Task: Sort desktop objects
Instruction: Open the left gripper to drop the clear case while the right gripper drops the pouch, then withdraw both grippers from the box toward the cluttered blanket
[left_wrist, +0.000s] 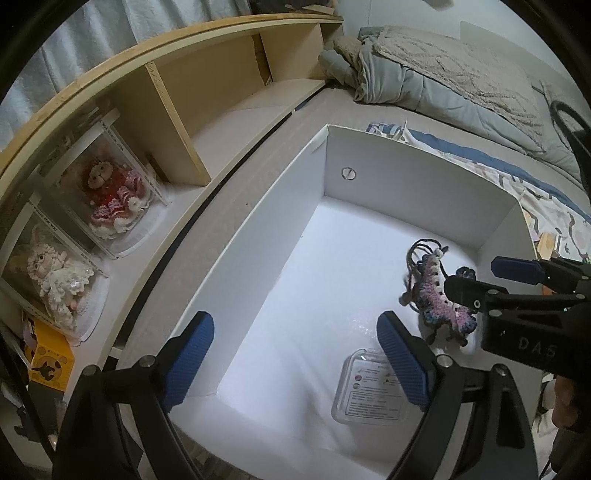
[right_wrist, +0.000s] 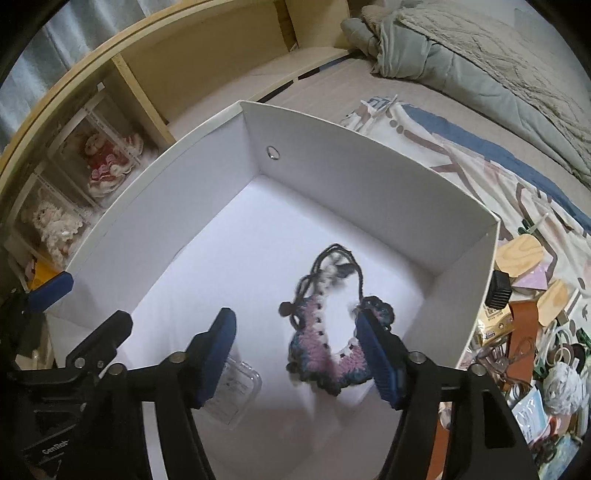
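A white open box (left_wrist: 421, 155) (right_wrist: 369, 147) stands on the bed. A purple crocheted pouch with dark cord (right_wrist: 328, 336) (left_wrist: 439, 295) is in the air over the box floor, blurred, between my right fingers without being gripped. A clear plastic case with a label (left_wrist: 369, 395) (right_wrist: 236, 387) lies on the box floor. My right gripper (right_wrist: 295, 354) is open over the box; it also shows in the left wrist view (left_wrist: 476, 277). My left gripper (left_wrist: 295, 358) is open and empty over the box's near left part.
A wooden shelf unit (left_wrist: 177, 110) on the left holds boxed dolls (left_wrist: 110, 192) and a yellow box (left_wrist: 48, 365). A grey blanket (left_wrist: 443, 66) lies at the back. A patterned cloth (right_wrist: 480, 162) right of the box carries a pile of small items (right_wrist: 524, 332).
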